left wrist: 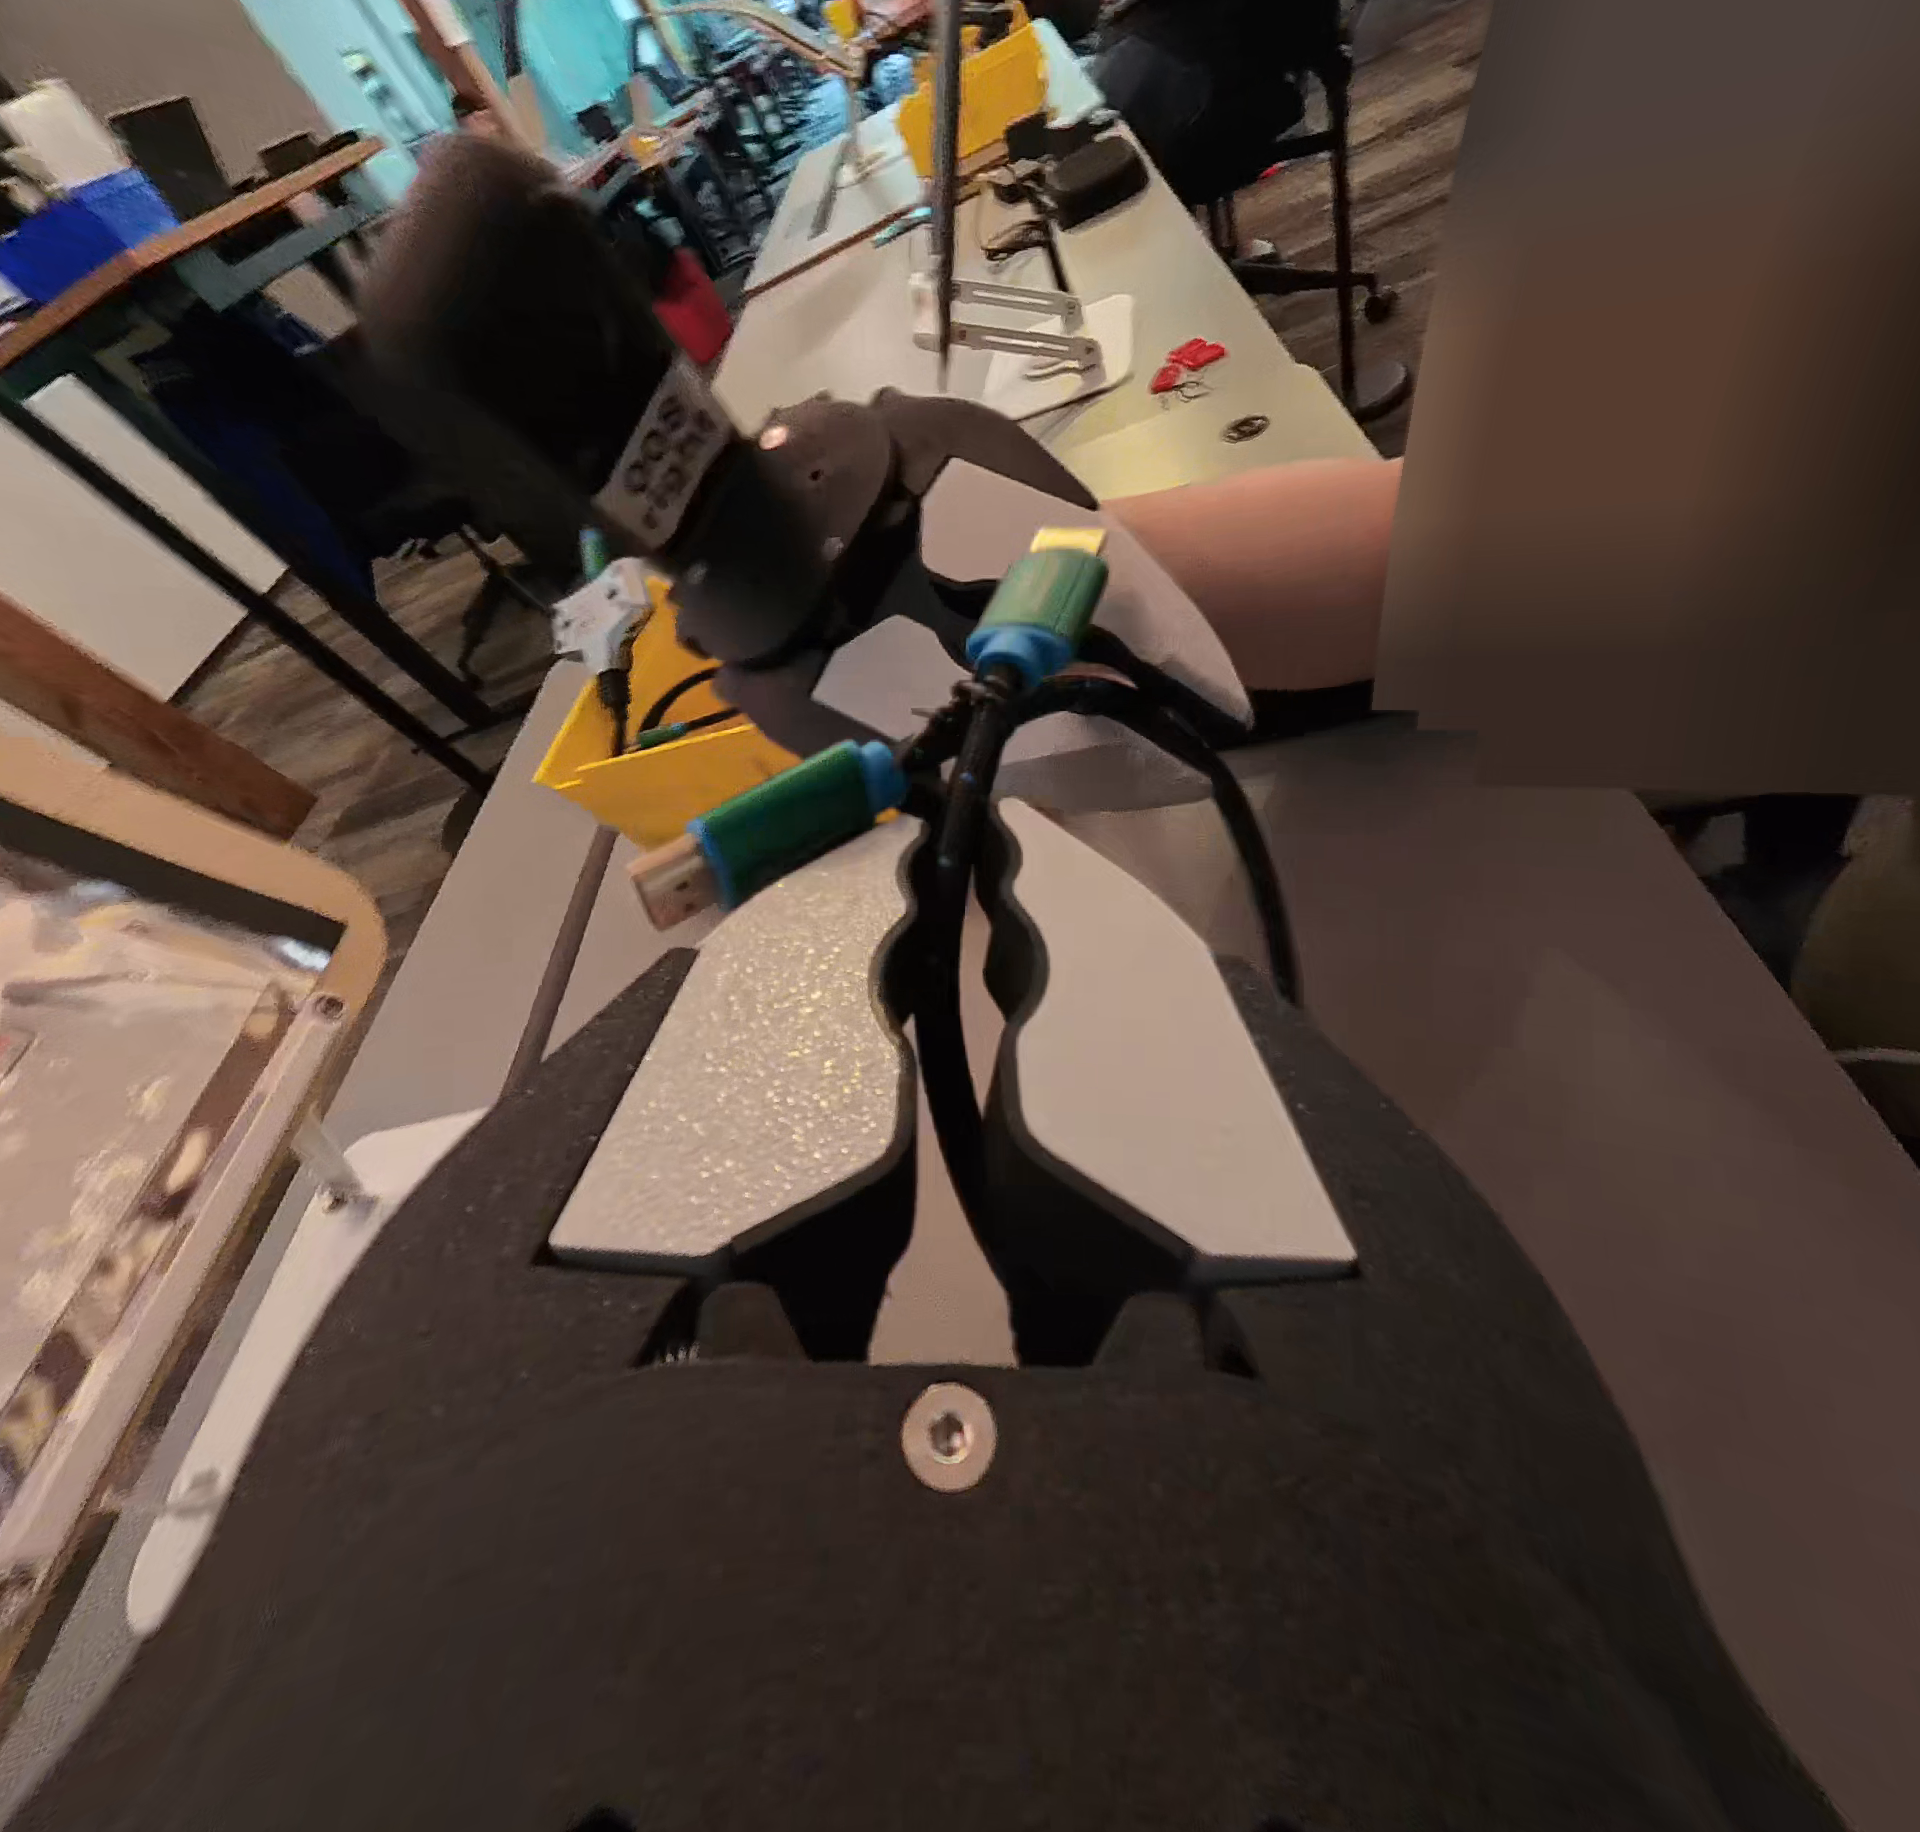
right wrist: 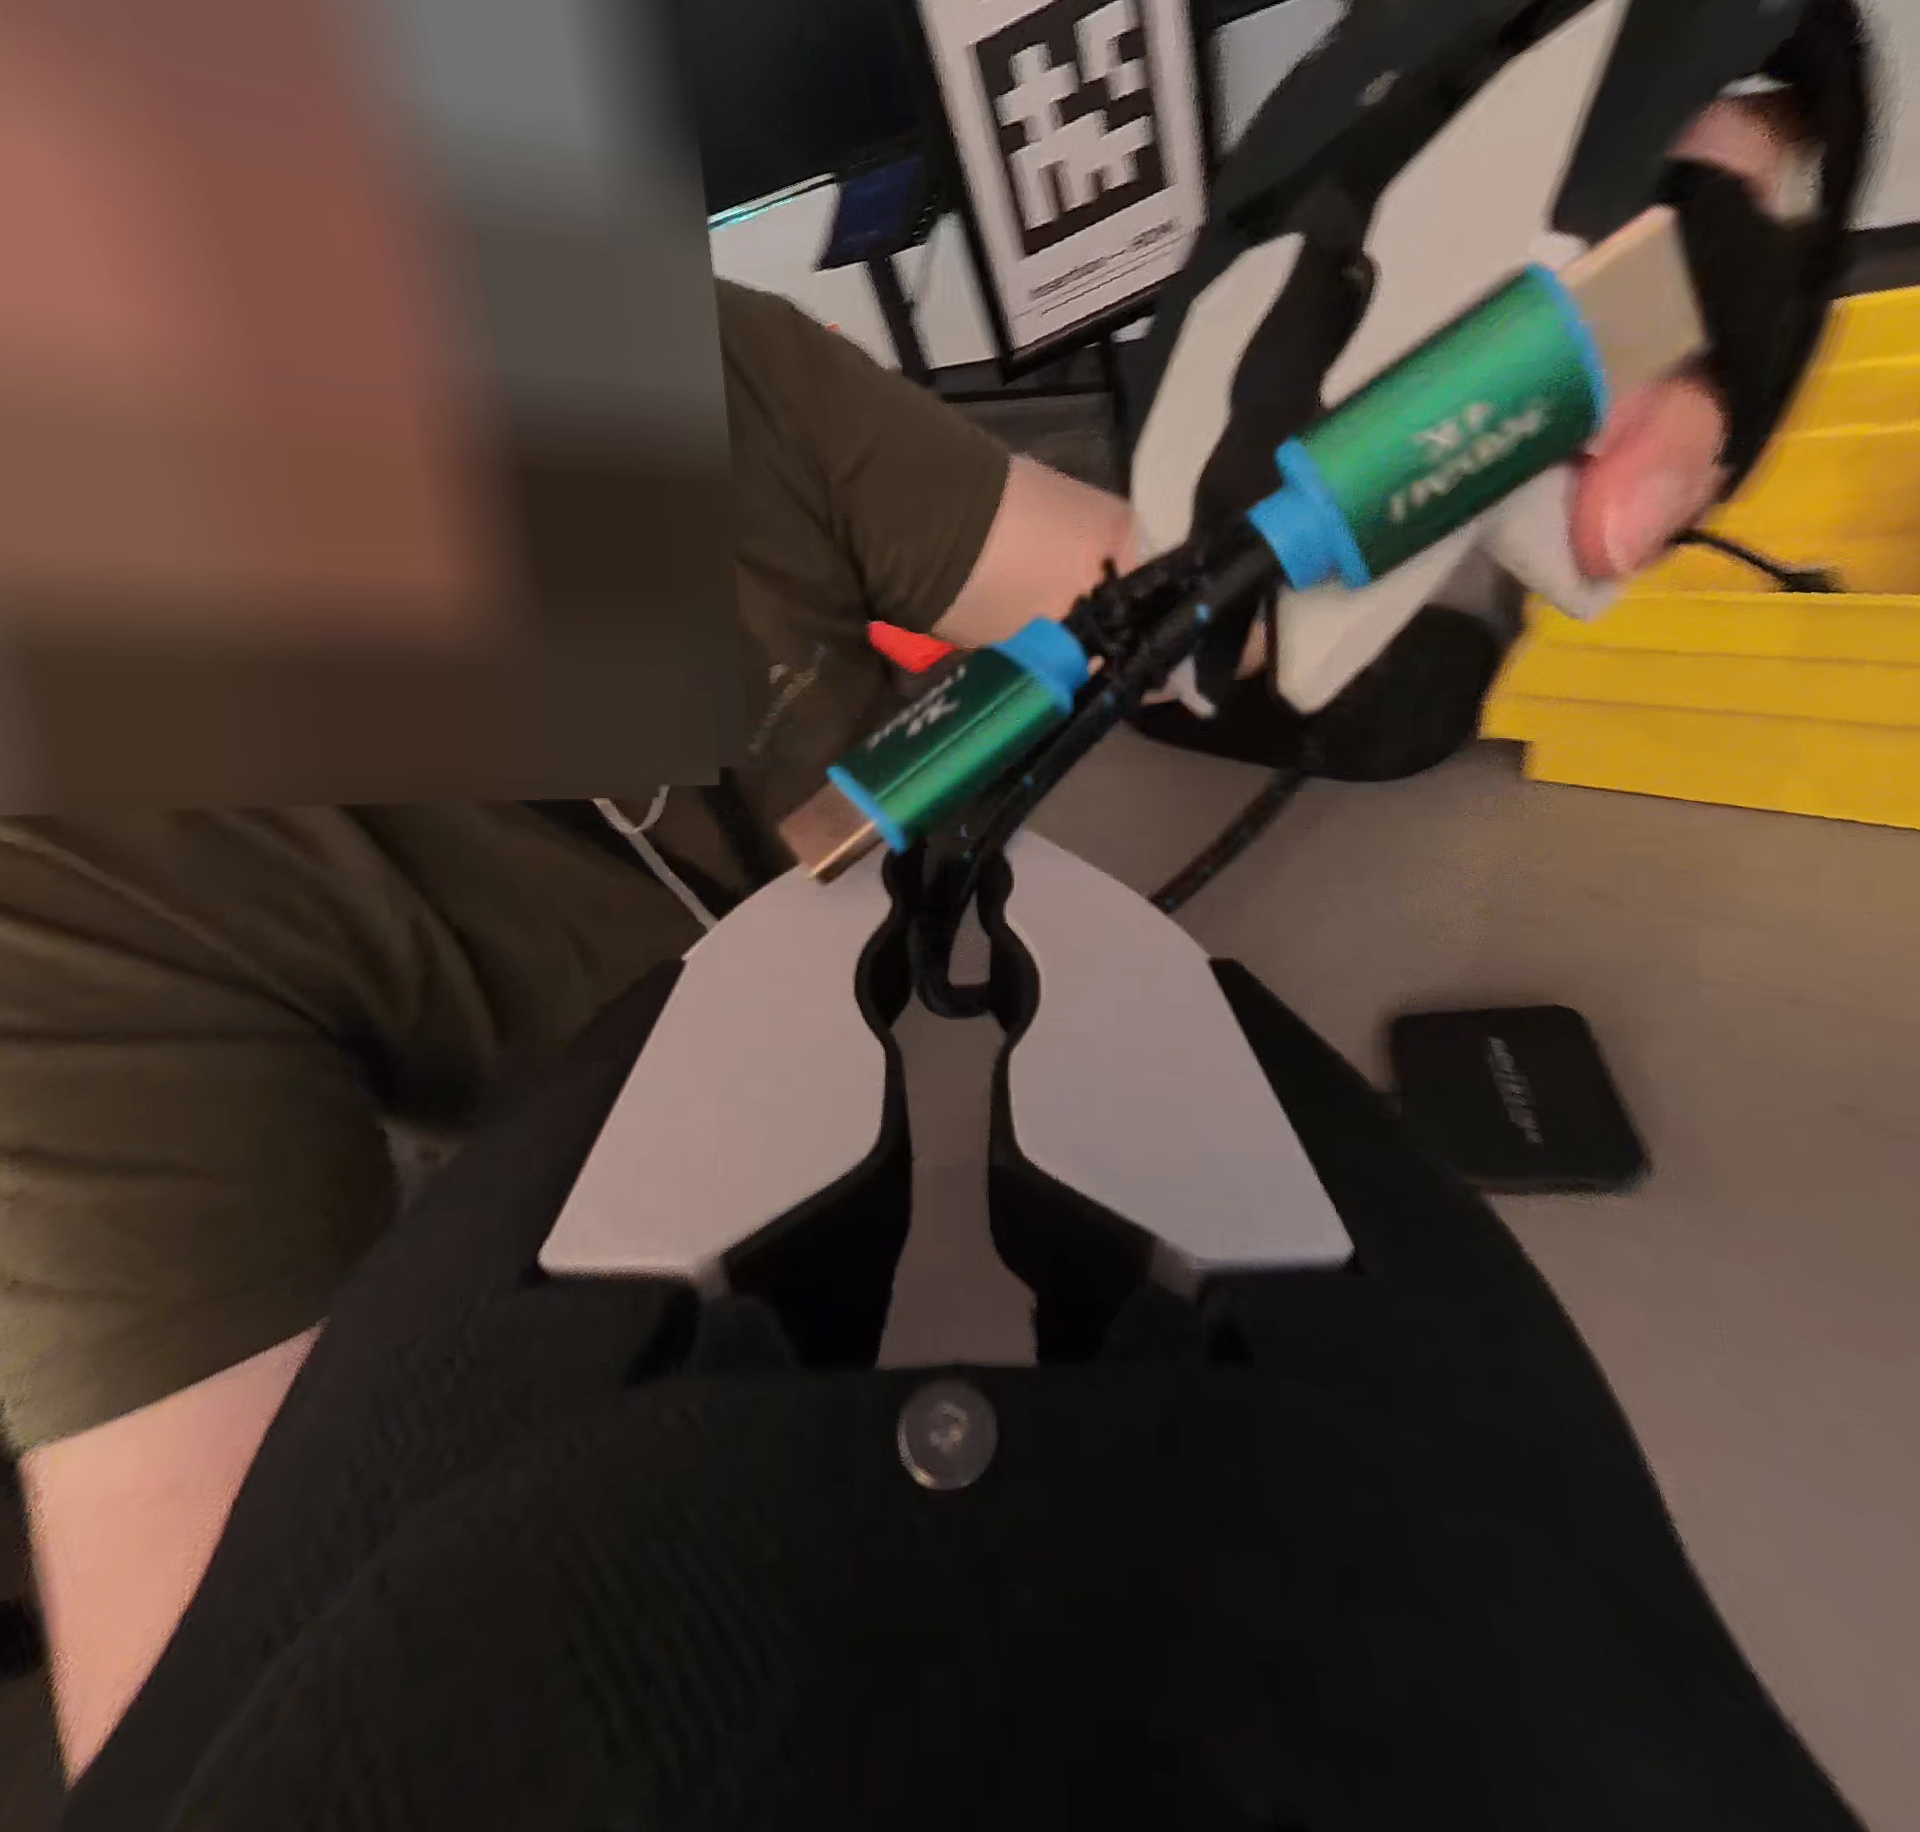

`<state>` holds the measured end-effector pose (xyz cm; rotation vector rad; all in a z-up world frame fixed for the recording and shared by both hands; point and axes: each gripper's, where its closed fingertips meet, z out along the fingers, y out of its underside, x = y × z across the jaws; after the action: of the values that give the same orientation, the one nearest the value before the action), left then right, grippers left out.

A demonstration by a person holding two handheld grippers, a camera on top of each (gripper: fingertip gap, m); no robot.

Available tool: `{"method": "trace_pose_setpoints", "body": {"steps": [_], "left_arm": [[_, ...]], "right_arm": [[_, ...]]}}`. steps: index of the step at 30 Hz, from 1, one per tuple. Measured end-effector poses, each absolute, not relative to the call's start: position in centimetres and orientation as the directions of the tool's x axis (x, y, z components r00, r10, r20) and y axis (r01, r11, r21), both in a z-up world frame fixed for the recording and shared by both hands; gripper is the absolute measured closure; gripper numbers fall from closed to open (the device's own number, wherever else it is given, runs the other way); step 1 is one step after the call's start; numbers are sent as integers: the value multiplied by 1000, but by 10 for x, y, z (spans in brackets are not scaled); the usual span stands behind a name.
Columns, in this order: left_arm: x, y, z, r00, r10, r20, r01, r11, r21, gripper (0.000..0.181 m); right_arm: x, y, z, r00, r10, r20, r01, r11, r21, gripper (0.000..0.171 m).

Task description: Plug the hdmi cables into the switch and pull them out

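- Both grippers pinch one bundled black cable [left wrist: 951, 909] near its connectors: left gripper [left wrist: 956, 868] and right gripper [right wrist: 945, 909] each clamped on it.
- Green connectors [right wrist: 945, 743], [right wrist: 1444, 421] point opposite ways along one diagonal.
- Black switch [right wrist: 1517, 1096] lies flat on the table [right wrist: 1662, 899], right of the right gripper, which looks nearer.

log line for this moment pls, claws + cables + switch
left claw: shut on cable | right claw: shut on cable | green plugs: both free, midair | switch: on table, nothing plugged
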<state>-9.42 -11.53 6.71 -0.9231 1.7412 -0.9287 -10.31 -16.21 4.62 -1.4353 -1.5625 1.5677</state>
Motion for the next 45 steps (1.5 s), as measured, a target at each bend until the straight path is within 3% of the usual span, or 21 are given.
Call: {"method": "trace_pose_setpoints", "body": {"steps": [4, 8, 13, 15, 19, 20, 24, 30, 35, 40, 45], "left_arm": [[-97, -90, 78, -143, -898, -416, -200, 438, -877, 175], [-100, -67, 83, 18, -857, -515, -275, 491, -827, 174], [-96, -69, 98, 107, -824, -556, -232, 523, -820, 174], [-95, -72, 105, 139, -818, -558, -191, 531, -826, 174], [-88, -79, 93, 80, -854, -514, -222, 488, -844, 174], [-87, -80, 91, 74, -864, -498, -229, 471, -852, 174], [-101, -88, 91, -21, -889, -458, -244, 449, -860, 163], [-128, -97, 121, 19, -842, -539, -124, 533, -837, 168], [-109, -109, 75, -135, -796, -591, -291, 602, -744, 141], [-101, -114, 60, -192, -772, -607, -292, 635, -715, 165], [-102, -118, 60, -223, -765, -604, -264, 644, -718, 174]], "right_arm": [[-89, -119, 59, -33, 982, -184, 243, -170, -955, 139], [-68, -82, 91, 313, 949, 30, 195, -33, -980, 120], [-74, -74, 101, 479, 823, 305, 321, 159, -934, 115], [-86, -73, 91, 448, 853, 269, 327, 124, -937, 115], [-103, -83, 96, 351, 929, 119, 178, 59, -982, 153], [-101, -82, 96, 350, 931, 102, 177, 41, -983, 155], [-85, -75, 90, 405, 896, 184, 290, 66, -955, 157], [-89, -87, 75, 338, 824, 455, 543, 225, -809, 157], [-103, -94, 55, 258, 828, 498, 635, 243, -733, 157], [-107, -98, 43, 201, 852, 484, 663, 246, -707, 157], [-106, -103, 43, 180, 885, 430, 624, 235, -745, 157]]}}
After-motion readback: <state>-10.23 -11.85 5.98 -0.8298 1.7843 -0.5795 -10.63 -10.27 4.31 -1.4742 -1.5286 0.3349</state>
